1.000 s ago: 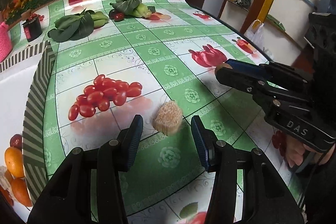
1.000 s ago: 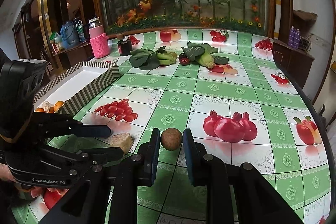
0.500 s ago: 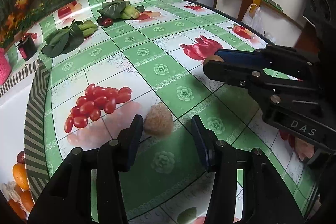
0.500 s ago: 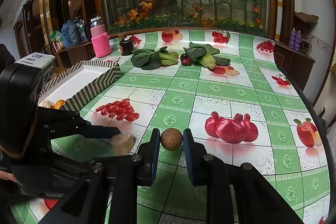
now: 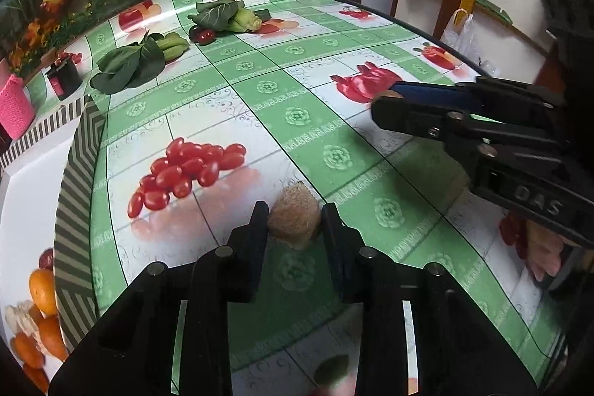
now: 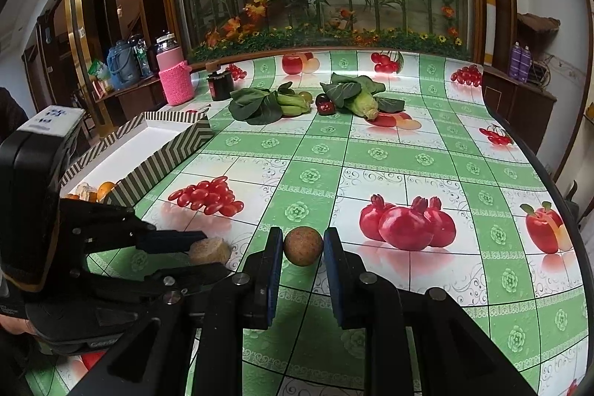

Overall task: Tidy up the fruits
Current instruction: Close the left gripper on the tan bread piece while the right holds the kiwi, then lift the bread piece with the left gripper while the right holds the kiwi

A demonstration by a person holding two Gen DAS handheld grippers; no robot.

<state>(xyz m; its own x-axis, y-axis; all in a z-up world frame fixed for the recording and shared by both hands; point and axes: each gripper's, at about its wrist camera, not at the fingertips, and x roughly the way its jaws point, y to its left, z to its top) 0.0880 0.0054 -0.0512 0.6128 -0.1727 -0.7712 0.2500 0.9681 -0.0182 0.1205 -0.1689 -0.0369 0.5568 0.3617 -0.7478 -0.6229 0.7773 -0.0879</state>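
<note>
My left gripper (image 5: pixel 295 223) is shut on a rough tan chunk of fruit (image 5: pixel 294 226), low over the fruit-print tablecloth. The chunk also shows in the right wrist view (image 6: pixel 209 250), between the left gripper's fingers. My right gripper (image 6: pixel 302 247) is shut on a small round brown fruit (image 6: pixel 303 245) just above the cloth. In the left wrist view the right gripper (image 5: pixel 389 102) reaches in from the right, and only a sliver of its fruit (image 5: pixel 388 94) shows. A striped box (image 5: pixel 76 173) at the left holds oranges (image 5: pixel 42 288) and other fruit.
Leafy greens with green bananas (image 6: pixel 267 104), a corn cob (image 6: pixel 362 102) and dark red fruit (image 6: pixel 326 106) lie at the far side. A pink-sleeved jar (image 6: pixel 174 77) and a dark jar (image 6: pixel 219 85) stand beyond the box. The table edge (image 6: pixel 549 180) curves along the right.
My left gripper moved forward over the tan chunk and closed on it; a second ago its jaws were wide open short of it. The right gripper kept hold of the round fruit.
</note>
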